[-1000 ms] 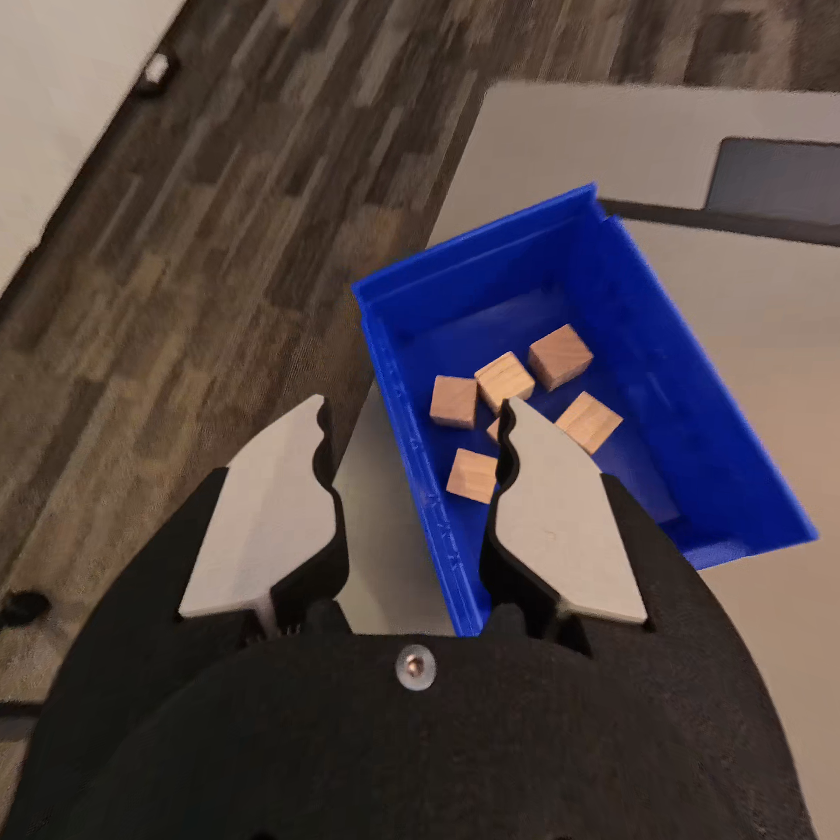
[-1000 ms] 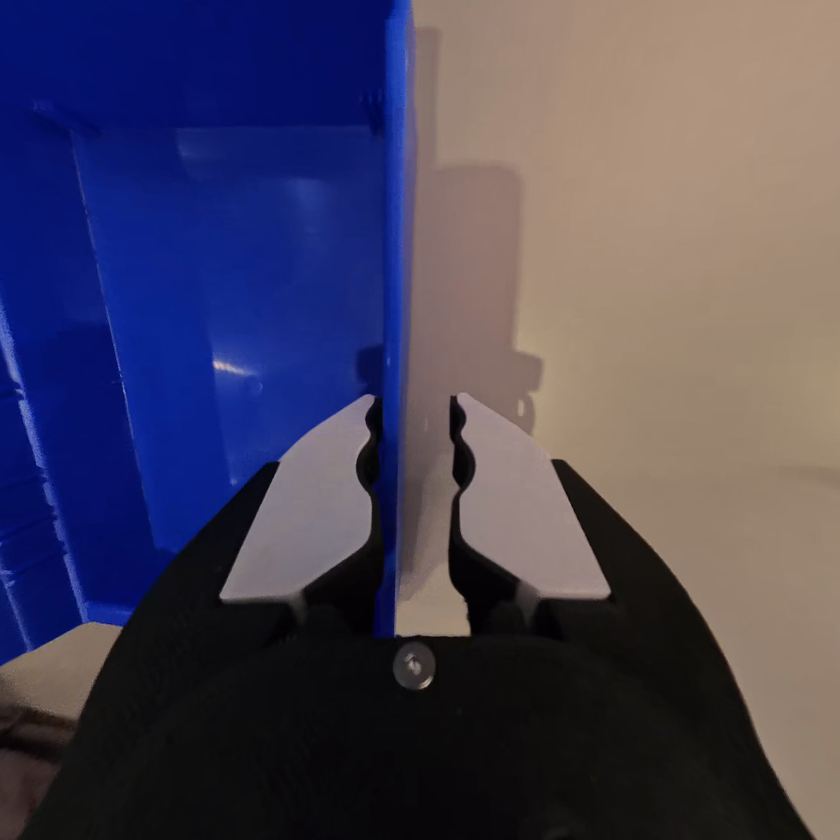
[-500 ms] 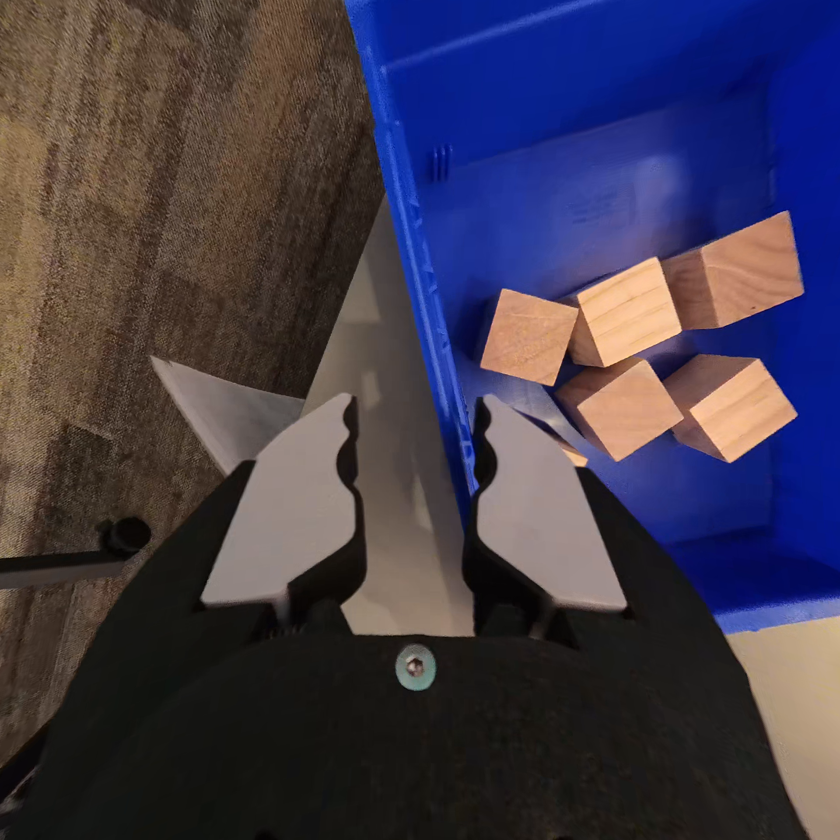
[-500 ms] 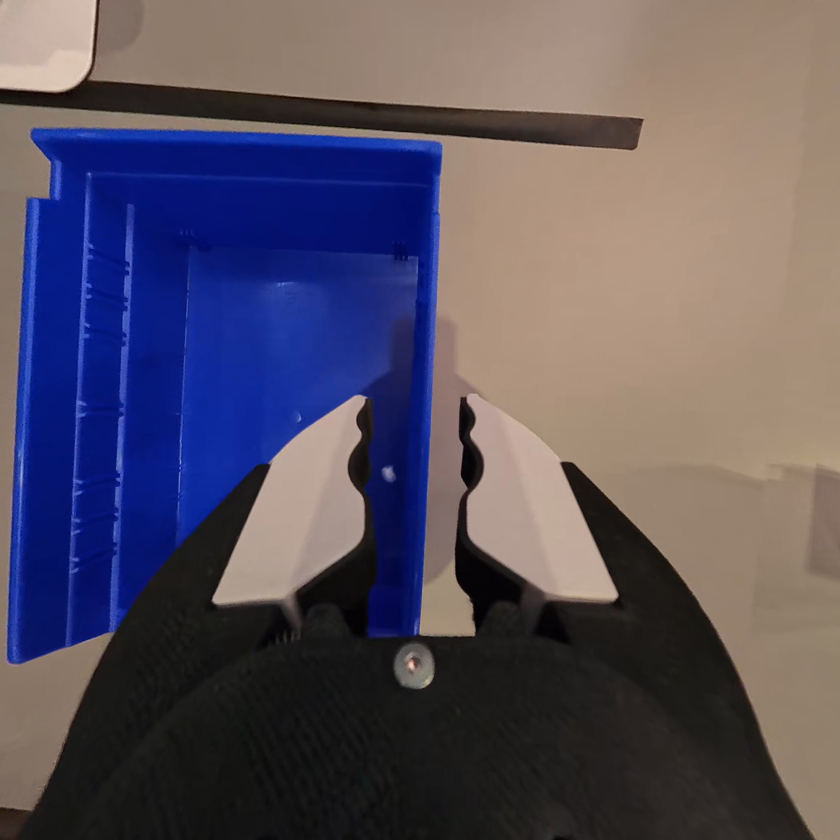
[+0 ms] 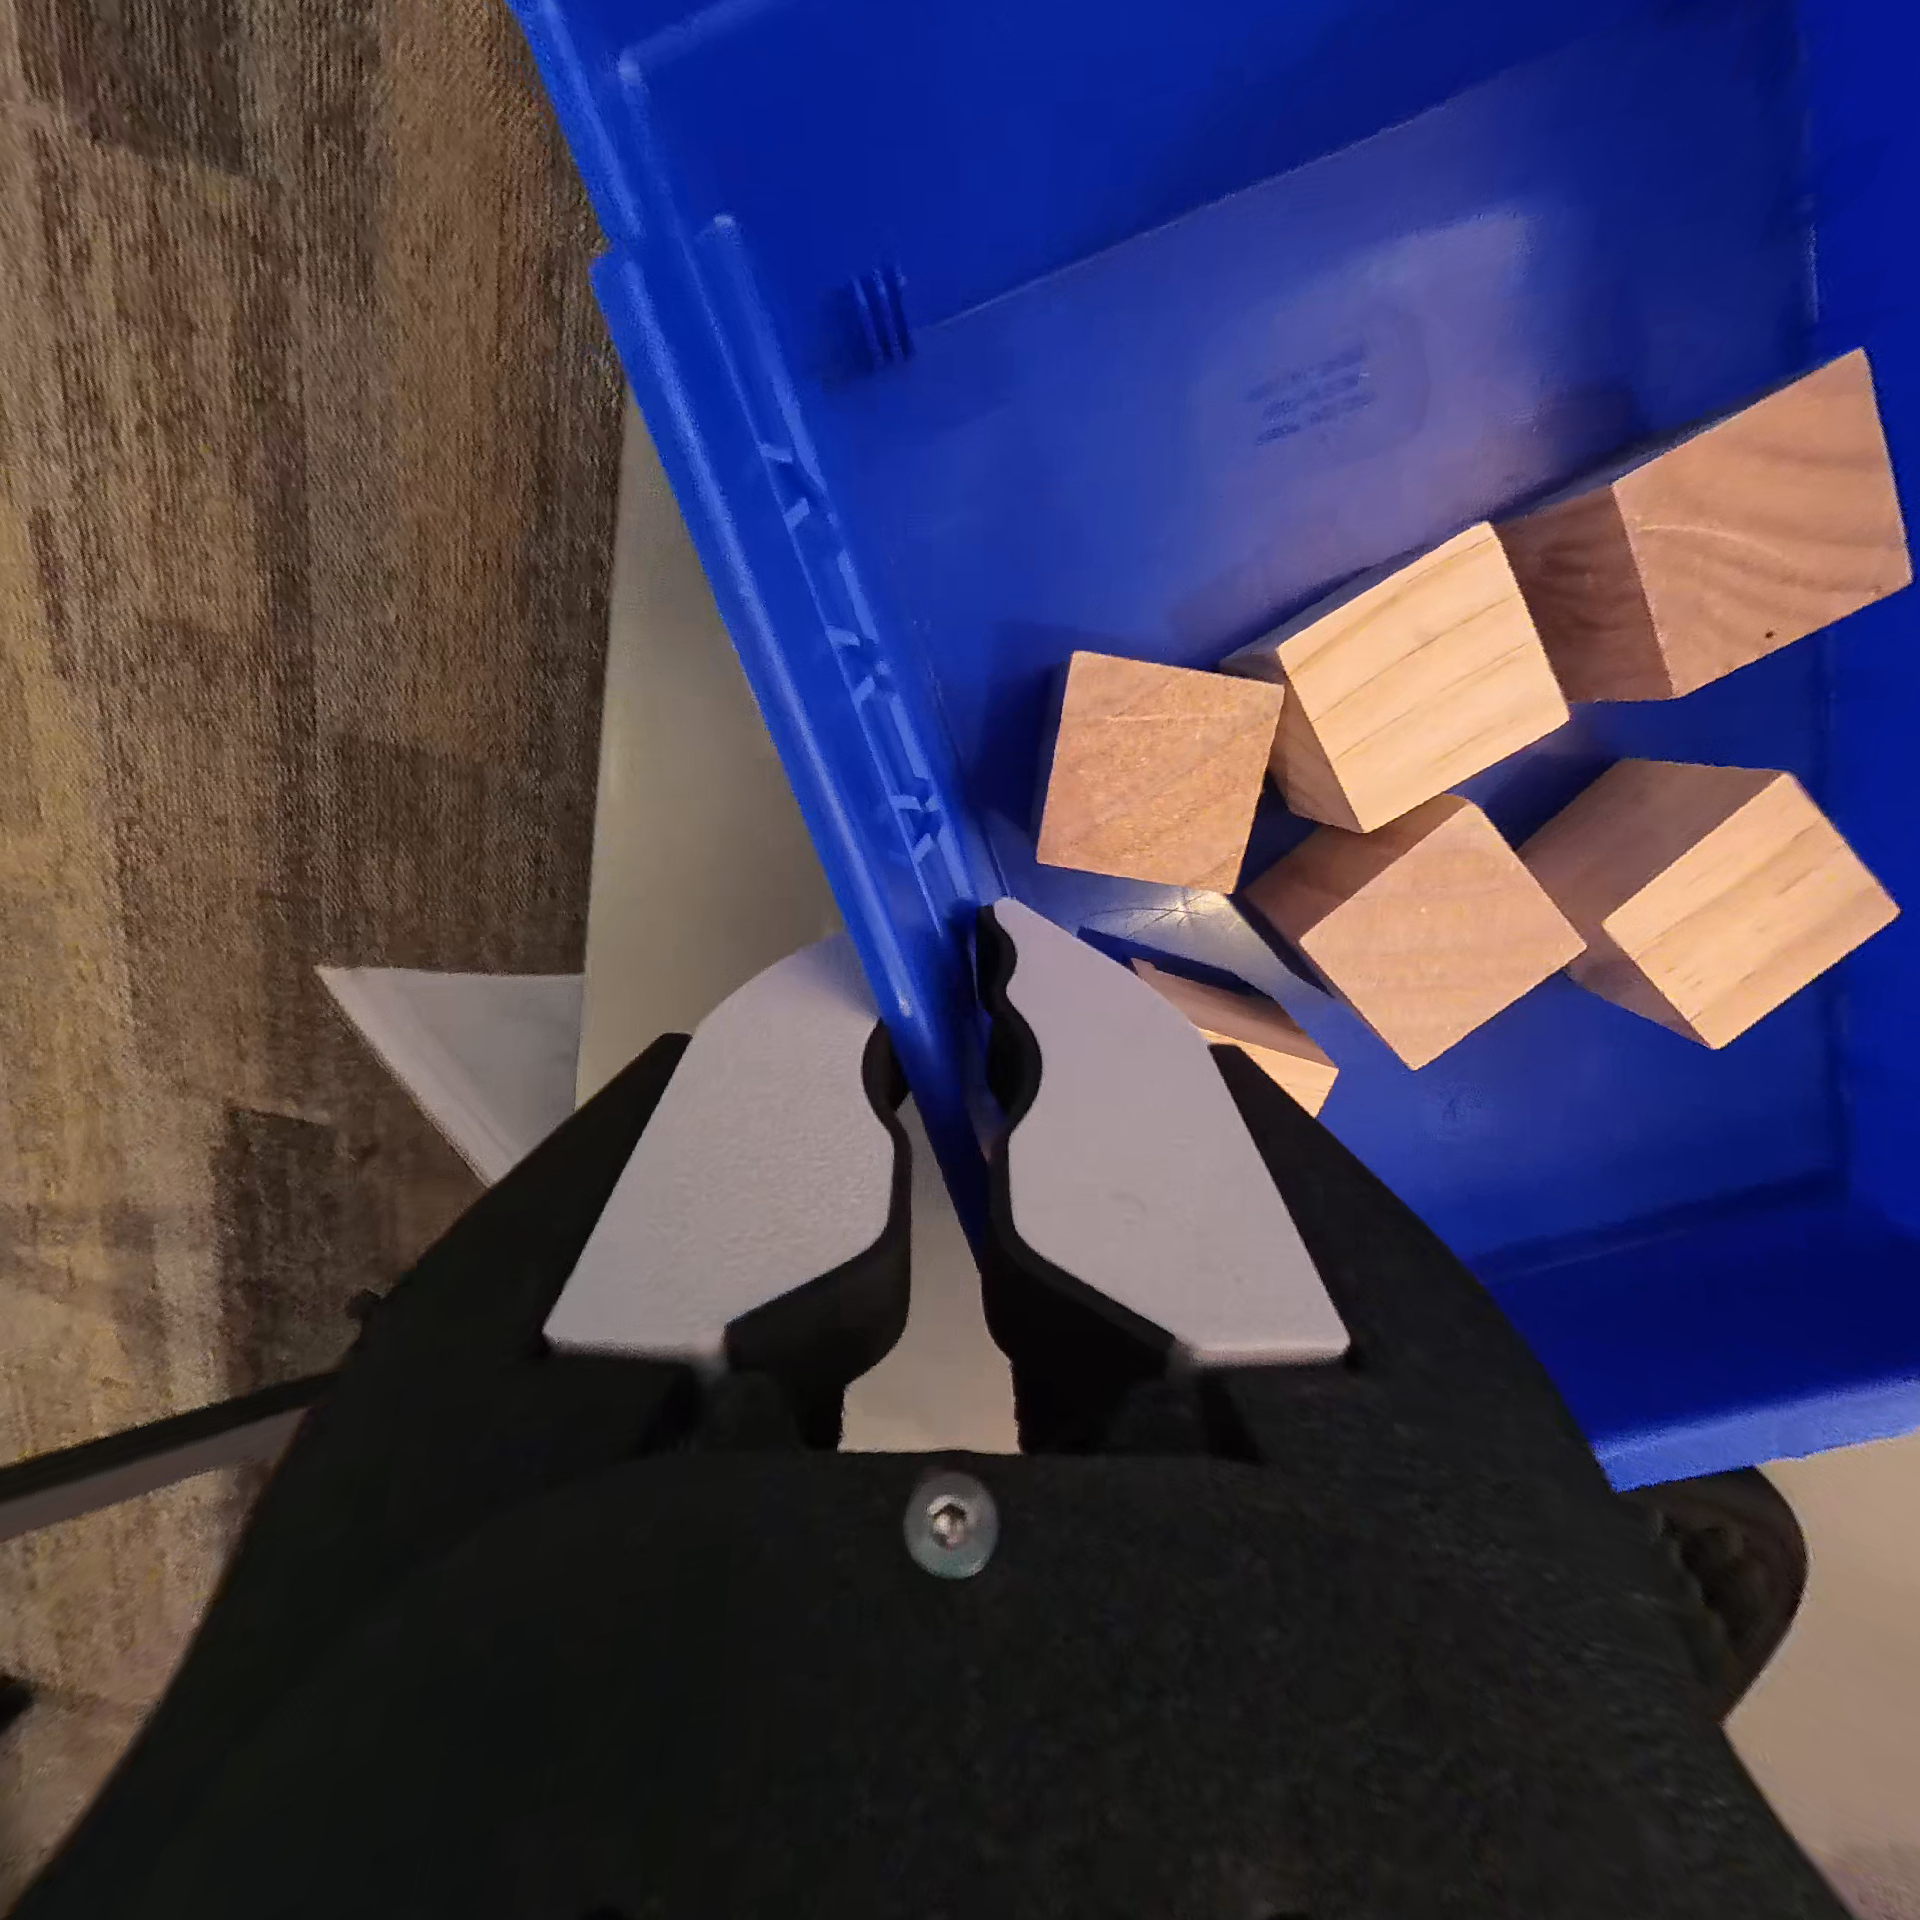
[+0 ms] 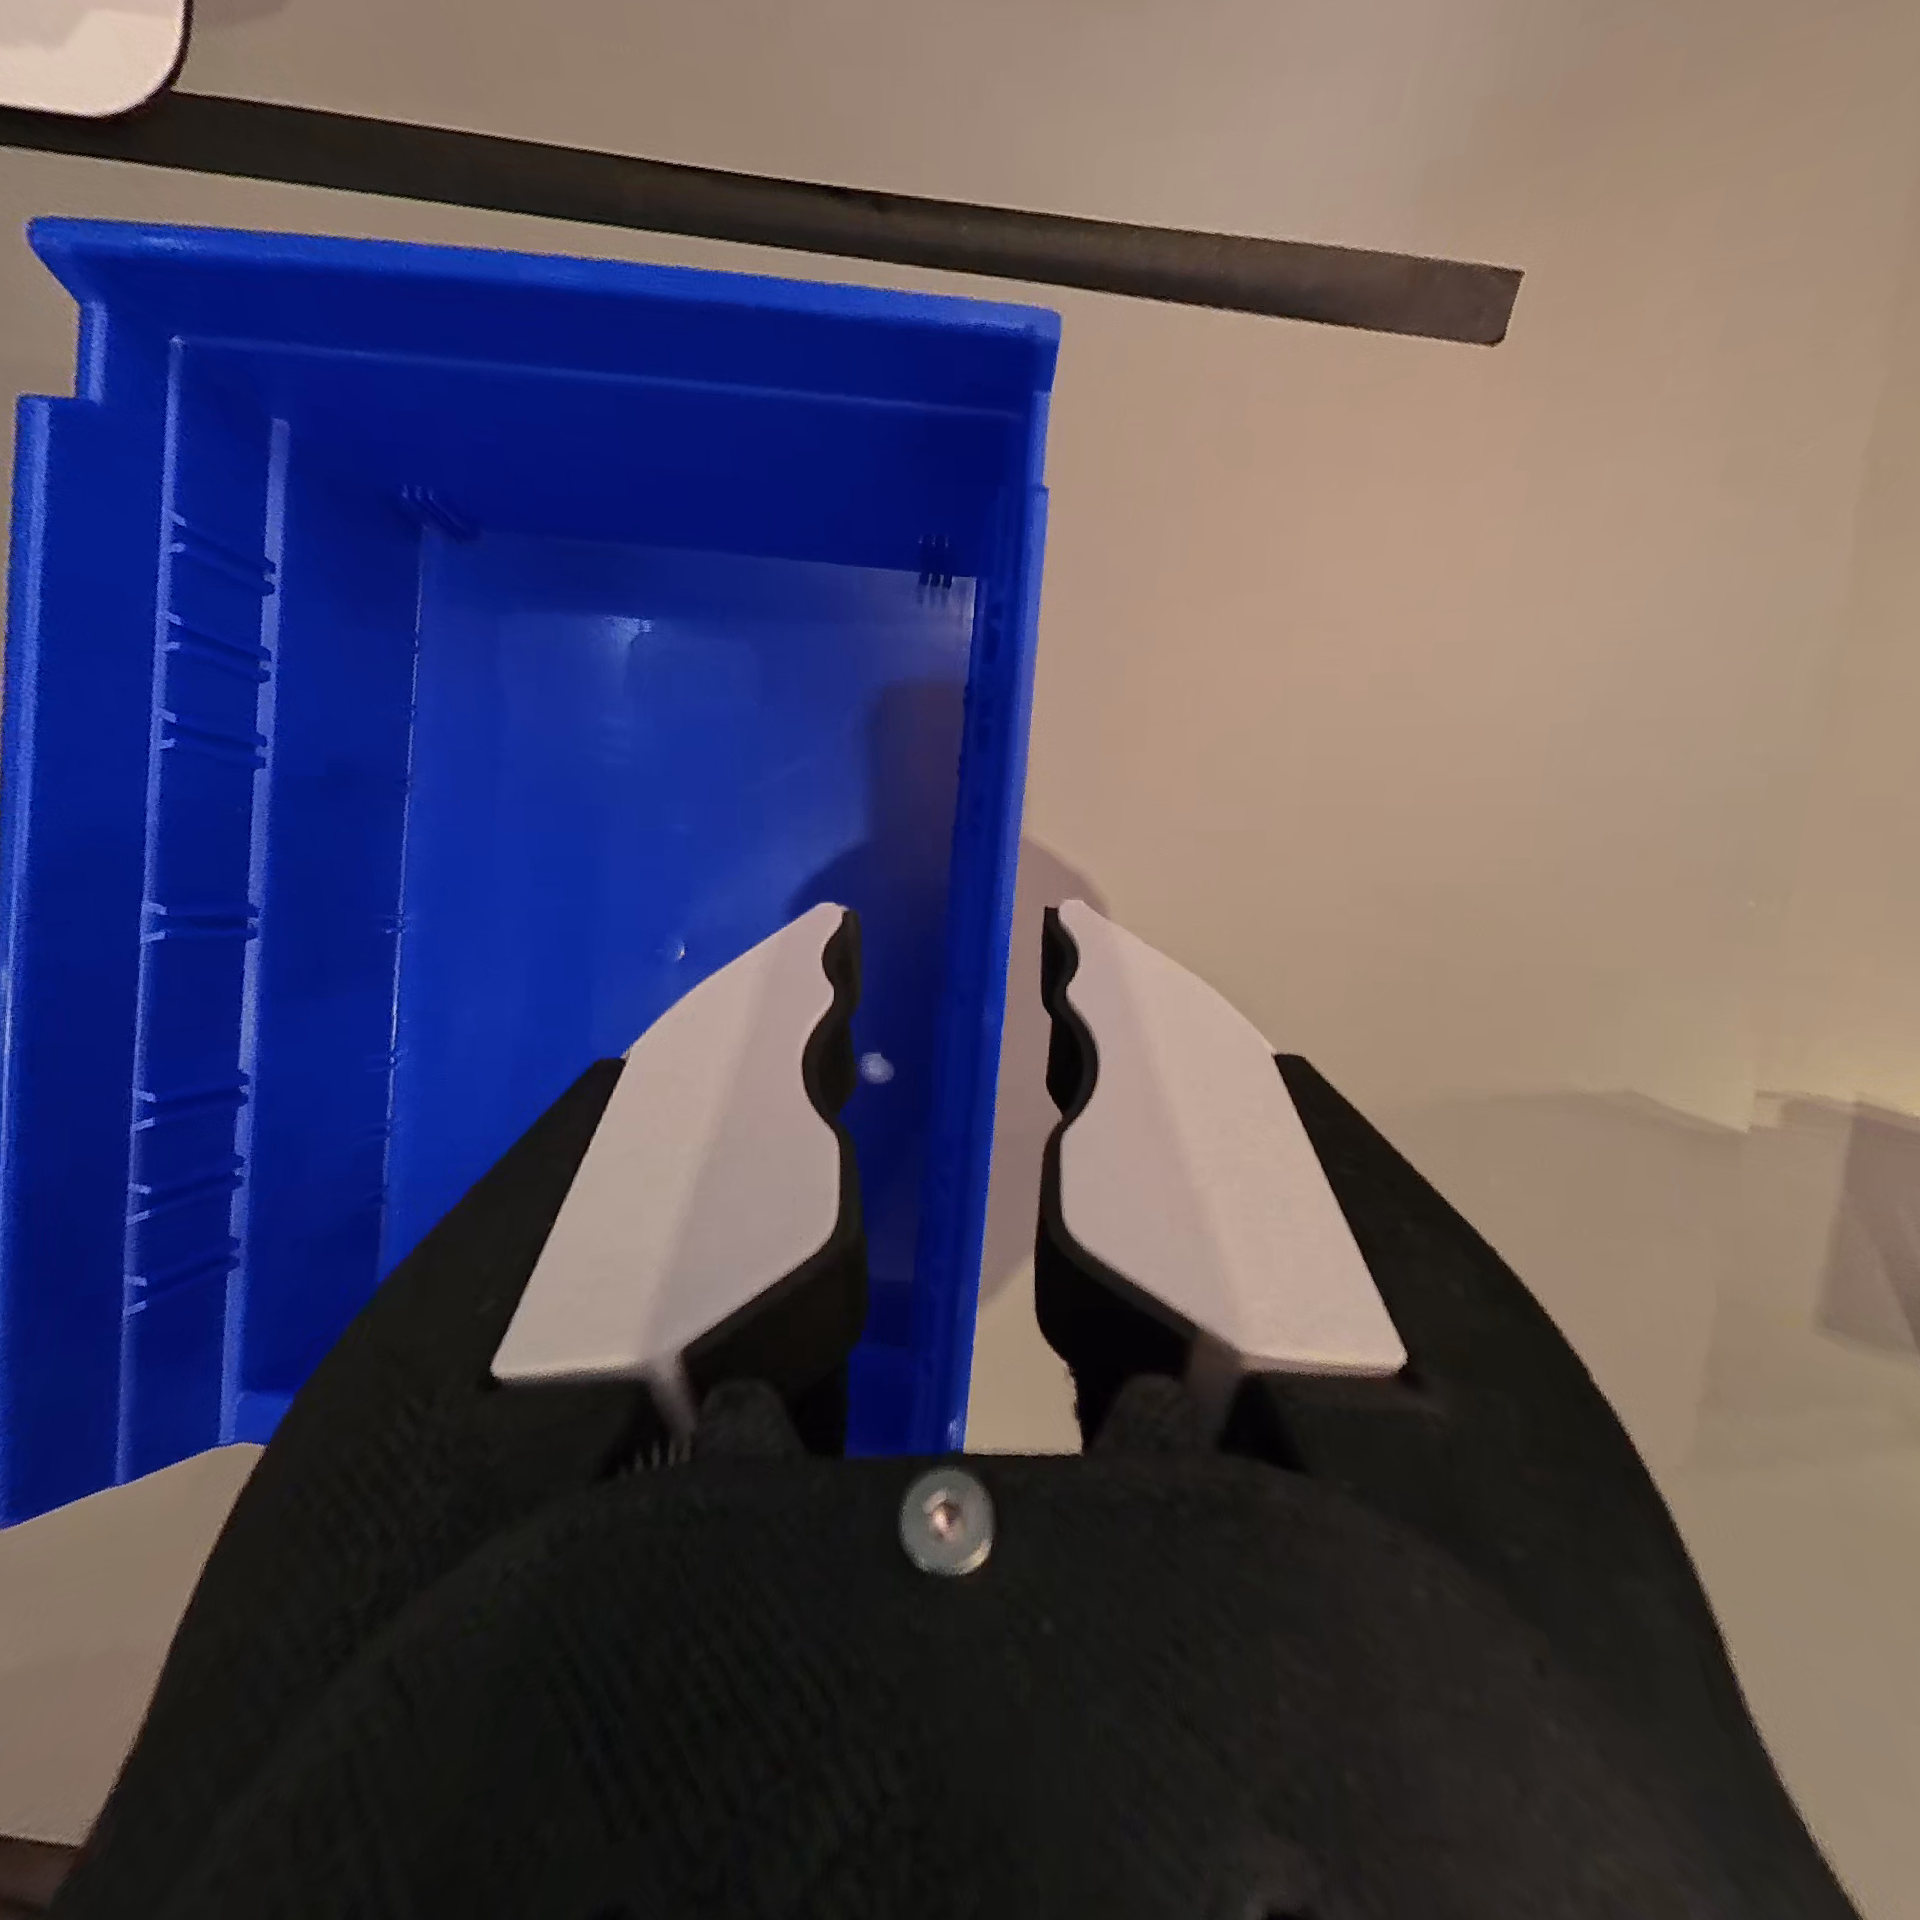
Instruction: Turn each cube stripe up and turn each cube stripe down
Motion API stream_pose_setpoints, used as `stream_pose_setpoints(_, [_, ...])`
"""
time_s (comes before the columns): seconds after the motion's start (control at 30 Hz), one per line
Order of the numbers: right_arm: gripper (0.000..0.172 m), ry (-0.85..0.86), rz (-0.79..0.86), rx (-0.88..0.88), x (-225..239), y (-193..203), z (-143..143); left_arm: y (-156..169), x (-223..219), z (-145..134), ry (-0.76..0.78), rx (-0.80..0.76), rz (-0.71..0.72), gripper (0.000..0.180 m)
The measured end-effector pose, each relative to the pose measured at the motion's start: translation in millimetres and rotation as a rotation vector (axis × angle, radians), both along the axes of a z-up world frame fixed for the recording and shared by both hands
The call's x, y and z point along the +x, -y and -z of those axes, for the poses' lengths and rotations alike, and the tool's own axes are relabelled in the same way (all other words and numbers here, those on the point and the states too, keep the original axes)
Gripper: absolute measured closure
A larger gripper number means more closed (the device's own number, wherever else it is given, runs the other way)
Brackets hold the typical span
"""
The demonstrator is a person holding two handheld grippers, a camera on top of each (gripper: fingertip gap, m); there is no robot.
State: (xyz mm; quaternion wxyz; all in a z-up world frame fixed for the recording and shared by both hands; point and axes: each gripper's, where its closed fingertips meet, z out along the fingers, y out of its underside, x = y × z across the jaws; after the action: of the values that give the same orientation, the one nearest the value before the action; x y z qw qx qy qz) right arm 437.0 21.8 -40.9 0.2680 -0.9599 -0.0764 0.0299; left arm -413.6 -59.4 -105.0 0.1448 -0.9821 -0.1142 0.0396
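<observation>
Left wrist view: the left gripper (image 5: 940, 997) has its jaws clenched on the side wall of a blue bin (image 5: 831, 582), 1 finger outside and 1 inside, both pads pressed to the plastic. In the bin lie 6 plain wooden cubes (image 5: 1413, 675) (1 is mostly hidden behind the inner finger); no stripe shows on any visible face. The bin sits at the corner of a pale desk (image 5: 686, 831) above brown carpet (image 5: 260, 520).

Right wrist view: the right gripper (image 6: 948, 925) straddles the right wall of a second blue bin (image 6: 997, 727), jaws released, with a gap on either side of the wall. This bin holds nothing.
</observation>
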Motion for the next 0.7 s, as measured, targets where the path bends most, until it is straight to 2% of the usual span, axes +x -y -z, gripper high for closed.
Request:
stream_pose_setpoints(0.33, [0.137,0.014,-0.025,-0.031,-7,0,8,-42,42,0,-0.086,0.038,0.281,0.166])
stream_pose_setpoints(0.7, [0.137,0.034,-0.060,-0.068,-16,-4,17,-67,84,0,-0.111,0.072,0.435,0.162])
